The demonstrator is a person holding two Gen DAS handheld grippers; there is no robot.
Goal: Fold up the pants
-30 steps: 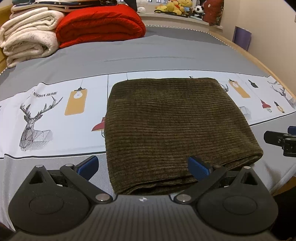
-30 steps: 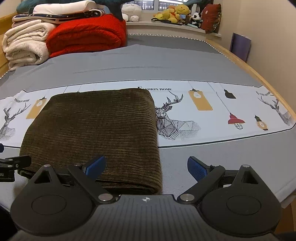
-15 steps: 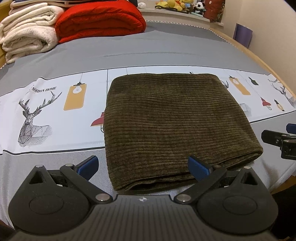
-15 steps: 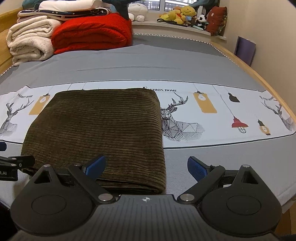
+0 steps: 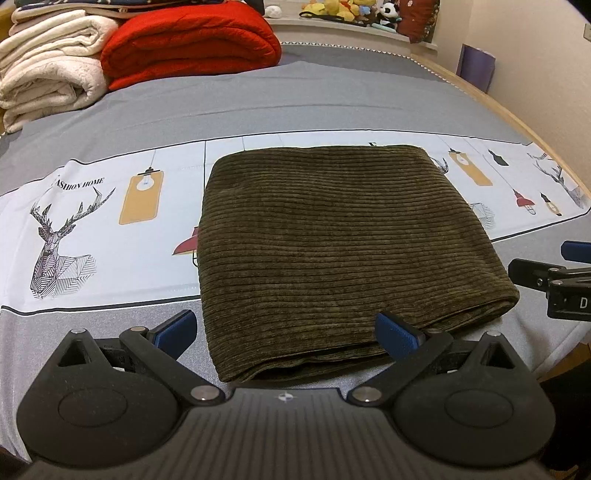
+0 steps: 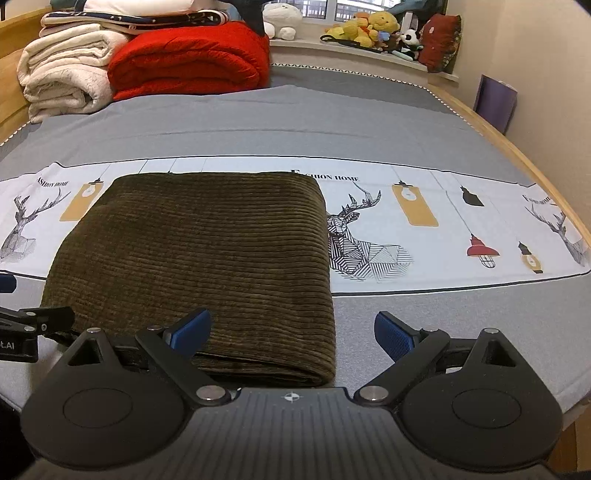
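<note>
Left gripper (image 5: 283, 330): spread wide, blue pads apart, nothing held; poised low at the near edge of the folded pants (image 5: 332, 243), left pad over bare grey bedsheet (image 5: 314, 92), right pad just at or over the near right part of the bundle. Contact with the fabric not possible to confirm from this view. Right gripper (image 6: 291, 330): likewise spread wide and holding nothing, left pad over the near right corner of the pants (image 6: 199, 258), right pad above the sheet. Each gripper visible at the edge of the other's view, flanking the bundle on either side.

Pants: dark olive corduroy, lying as a compact rectangle of several layers on the printed white band (image 6: 406, 221) of the bedsheet, ribs running crosswise, stacked fold edges showing along the near side. Edges reasonably square, top face flat, no loose leg or waistband sticking out.

Judged close to finished, perhaps finished outright: folds apparently all made, no grasp in place. Left to do, at most, a small squaring of the near edge, where the layers looked slightly uneven toward the right corner, or one more halving if a smaller bundle were wanted.

Further out: rolled cream blanket (image 5: 48, 85) and folded red quilt (image 5: 184, 40) at the head of the bed, well apart from the pants; plush toys (image 6: 369, 29) on the window ledge beyond.
</note>
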